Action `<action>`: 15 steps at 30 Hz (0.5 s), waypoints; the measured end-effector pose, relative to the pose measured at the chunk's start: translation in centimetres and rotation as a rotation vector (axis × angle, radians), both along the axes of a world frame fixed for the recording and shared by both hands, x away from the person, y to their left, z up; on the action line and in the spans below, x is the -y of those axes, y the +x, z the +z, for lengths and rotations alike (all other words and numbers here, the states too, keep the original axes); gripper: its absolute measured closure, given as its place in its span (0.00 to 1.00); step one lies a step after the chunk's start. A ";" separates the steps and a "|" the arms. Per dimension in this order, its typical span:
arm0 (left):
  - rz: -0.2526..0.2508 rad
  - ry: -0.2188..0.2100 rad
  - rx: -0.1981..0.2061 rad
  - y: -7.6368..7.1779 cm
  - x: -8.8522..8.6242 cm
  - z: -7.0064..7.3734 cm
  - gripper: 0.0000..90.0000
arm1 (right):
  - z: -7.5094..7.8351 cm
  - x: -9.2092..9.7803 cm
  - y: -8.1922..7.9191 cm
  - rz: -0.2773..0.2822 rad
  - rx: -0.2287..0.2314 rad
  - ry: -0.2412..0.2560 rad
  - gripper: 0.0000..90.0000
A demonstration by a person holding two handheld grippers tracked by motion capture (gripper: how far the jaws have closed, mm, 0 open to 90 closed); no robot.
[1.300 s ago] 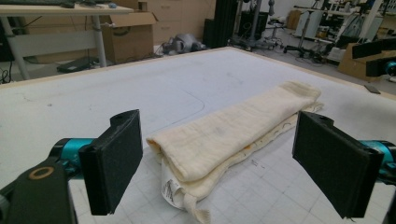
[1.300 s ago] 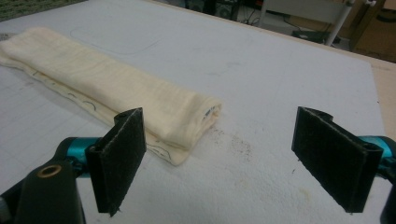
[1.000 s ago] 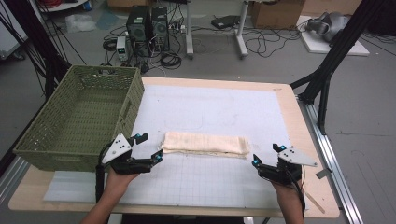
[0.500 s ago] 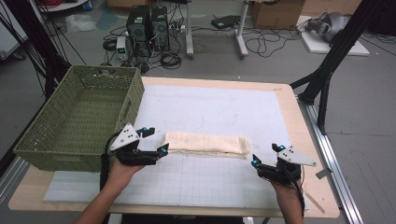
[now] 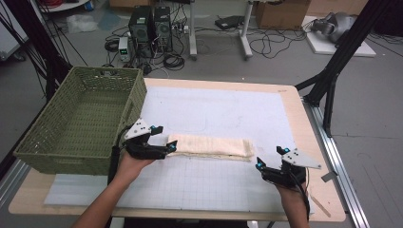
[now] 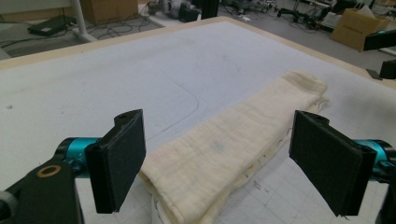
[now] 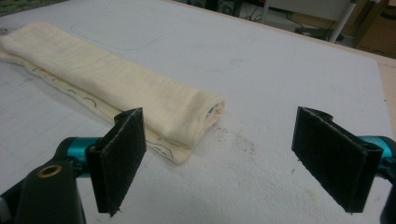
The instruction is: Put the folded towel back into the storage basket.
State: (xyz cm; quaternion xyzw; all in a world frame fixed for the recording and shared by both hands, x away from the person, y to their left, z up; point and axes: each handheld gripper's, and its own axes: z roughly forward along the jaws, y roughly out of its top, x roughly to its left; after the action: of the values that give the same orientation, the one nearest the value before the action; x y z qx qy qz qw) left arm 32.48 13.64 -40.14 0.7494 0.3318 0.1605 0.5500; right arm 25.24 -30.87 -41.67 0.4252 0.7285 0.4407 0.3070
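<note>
A cream cloth (image 5: 211, 146), folded into a long narrow strip, lies across the white mat near the table's front. My left gripper (image 5: 164, 137) is open at the strip's left end. In the left gripper view the cloth (image 6: 233, 144) runs away between the two wide-apart jaws of that gripper (image 6: 219, 154), its near end just inside them. My right gripper (image 5: 271, 157) is open a little right of and below the strip's right end. The right gripper view has the cloth's (image 7: 107, 79) end ahead and left of this gripper (image 7: 219, 154), apart from its pads.
A green woven basket (image 5: 107, 71) stands empty on the table's left side, close behind the left hand. The white grid mat (image 5: 214, 190) covers most of the wooden table (image 5: 304, 109). A black frame leg (image 5: 332, 76) rises at the right.
My left gripper has moved right and forward until its open jaws reach the cloth's left end. The right gripper and the cloth have stayed put.
</note>
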 end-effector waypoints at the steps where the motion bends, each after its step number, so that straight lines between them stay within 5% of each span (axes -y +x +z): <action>1: 0.003 0.006 -0.007 0.2 0.0 -0.1 0.21 | 0.0 0.0 0.0 0.000 0.002 -0.004 0.18; 15: 0.095 0.076 -0.159 2.9 0.5 -2.9 0.34 | -0.1 -0.1 0.2 0.006 -0.006 -0.002 0.18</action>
State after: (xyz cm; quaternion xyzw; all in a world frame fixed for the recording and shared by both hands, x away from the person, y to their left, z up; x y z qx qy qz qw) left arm 35.34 13.11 -43.05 0.7635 0.4032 0.1391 0.4849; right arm 25.41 -30.73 -41.79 0.4241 0.7313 0.4394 0.3038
